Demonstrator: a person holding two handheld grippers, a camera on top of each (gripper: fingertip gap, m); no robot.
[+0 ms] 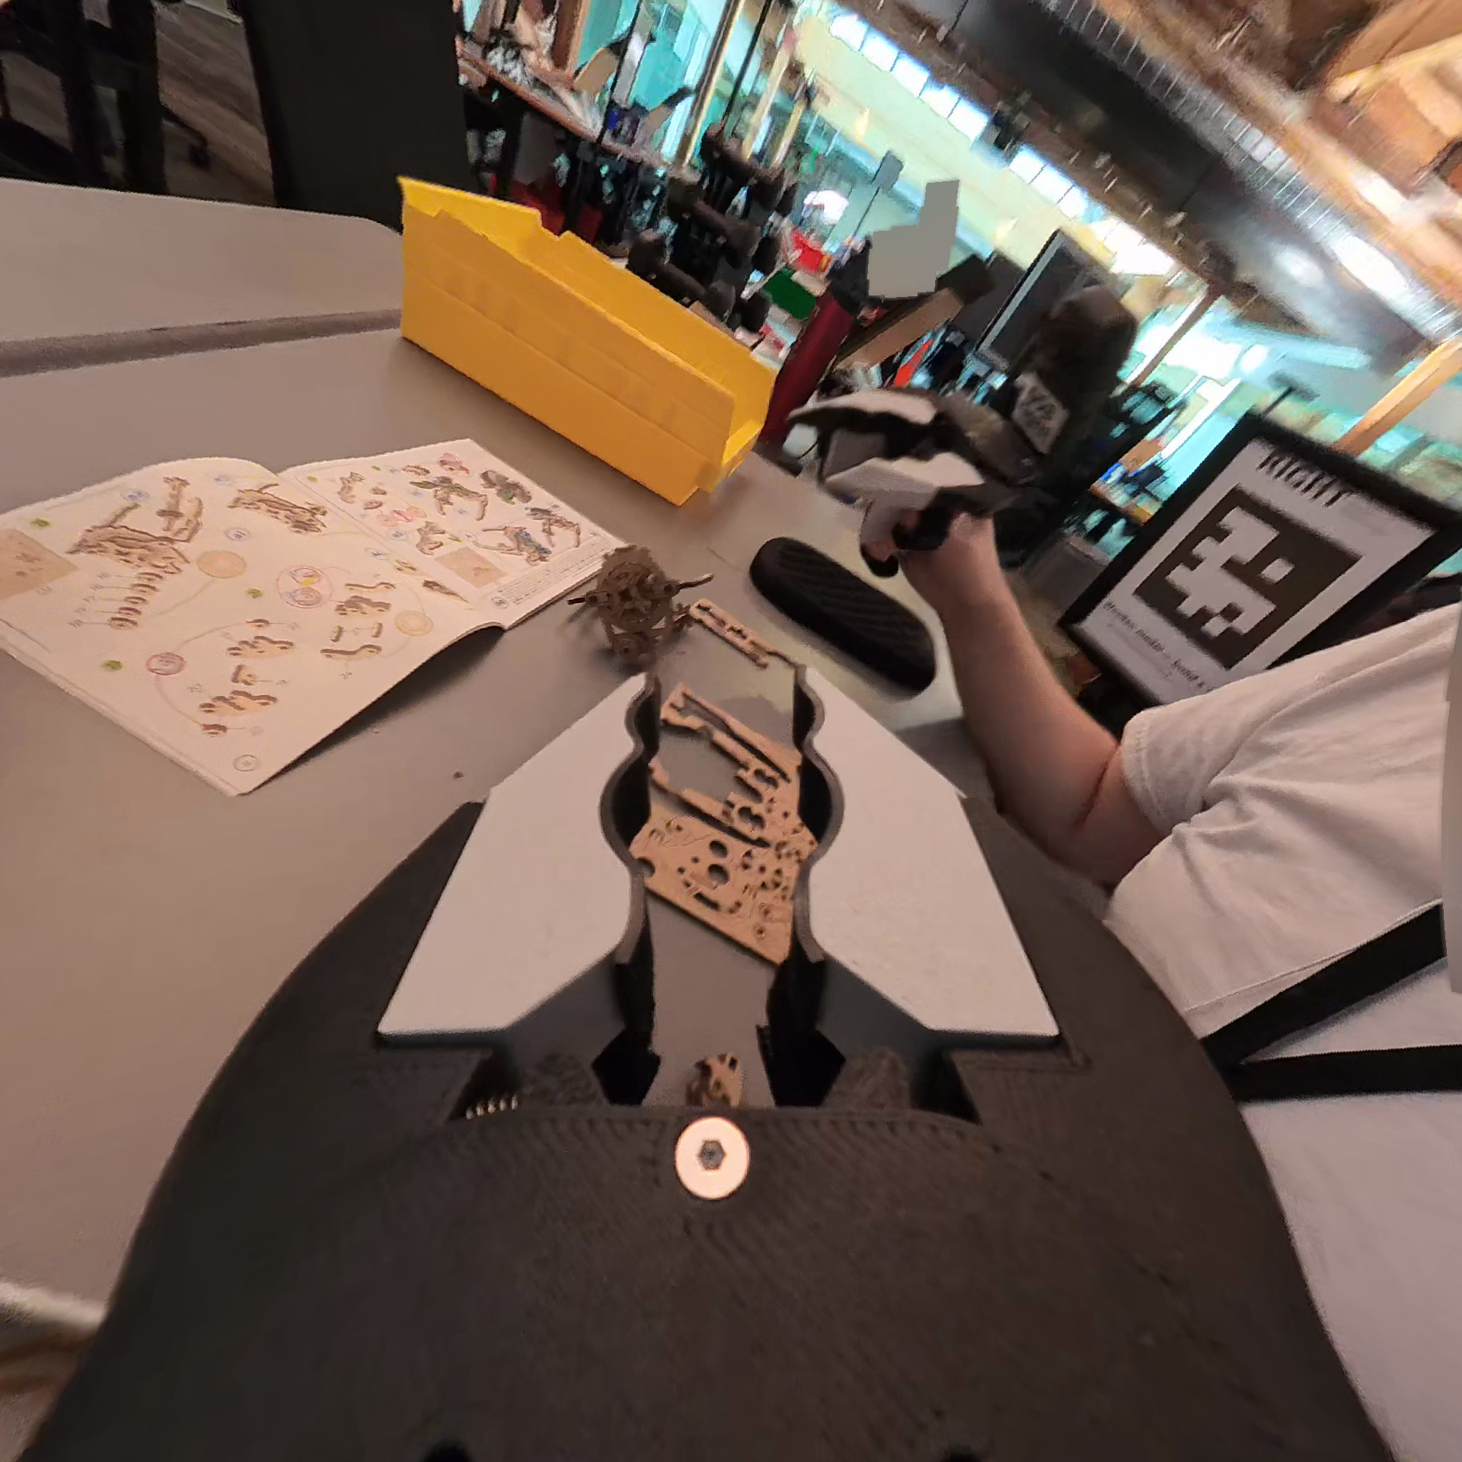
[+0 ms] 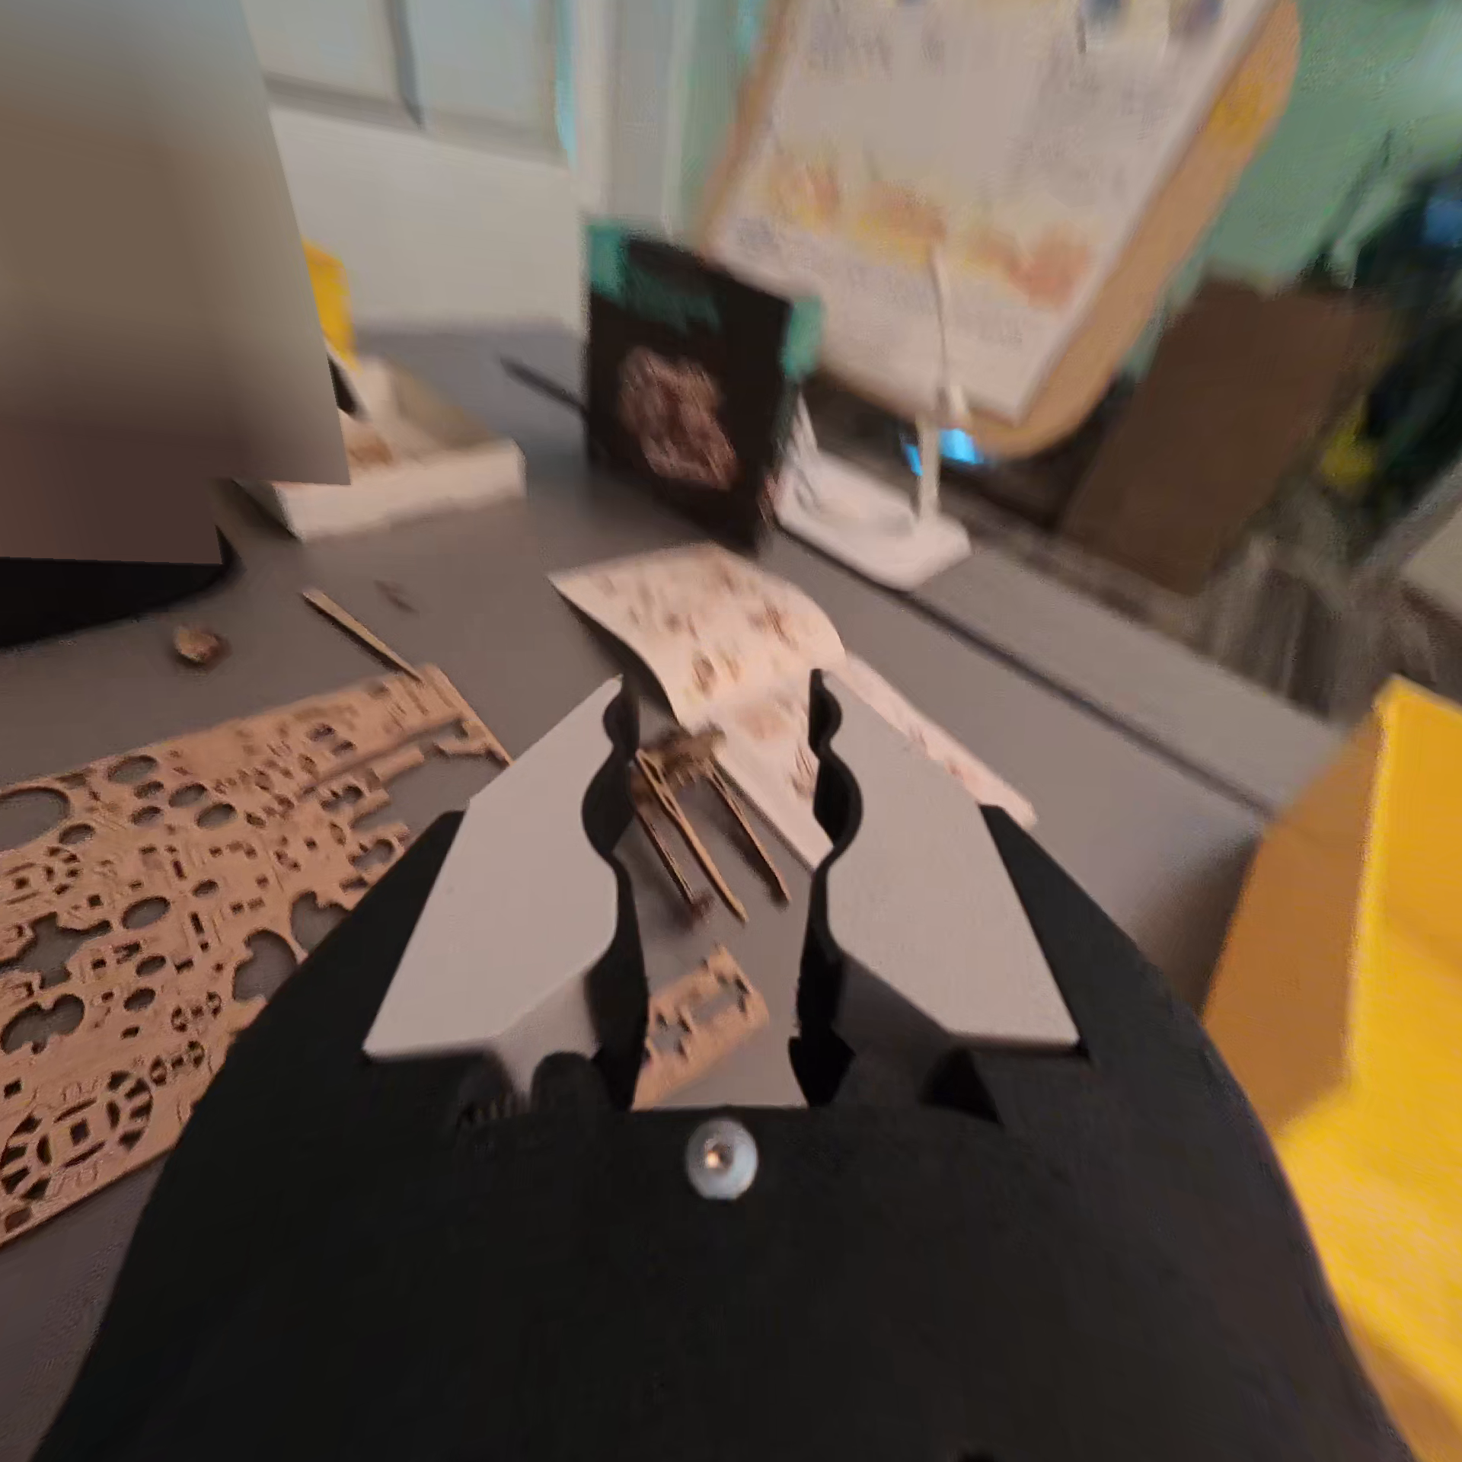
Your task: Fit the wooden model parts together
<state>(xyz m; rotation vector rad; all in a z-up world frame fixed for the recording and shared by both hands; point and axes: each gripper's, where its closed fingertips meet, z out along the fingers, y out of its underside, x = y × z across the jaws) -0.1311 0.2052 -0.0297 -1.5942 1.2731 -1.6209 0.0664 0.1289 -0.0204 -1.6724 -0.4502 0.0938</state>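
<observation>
My left gripper is open and empty, hovering over a tan laser-cut wooden sheet on the grey table. A small, partly built brown wooden model stands just beyond its fingertips. My right gripper is open and empty; that view is blurred. Below its jaws lies a wooden part with long thin prongs, and a small sheet offcut lies nearer. A large punched-out wooden sheet lies to its left. In the left wrist view, the right gripper is held up in a hand at the far right.
An open instruction booklet lies at the left, with a yellow bin behind it and a black oval case at the right. The right wrist view shows a black box, a yellow bin, a thin stick and a small wooden bit. Some 20 cm of space lies between my two pairs of fingers. The small wooden bit is closer to my left gripper, around 15 cm from its tips; the right tips are 30 cm off. The left camera catches it too, in the left wrist view.
</observation>
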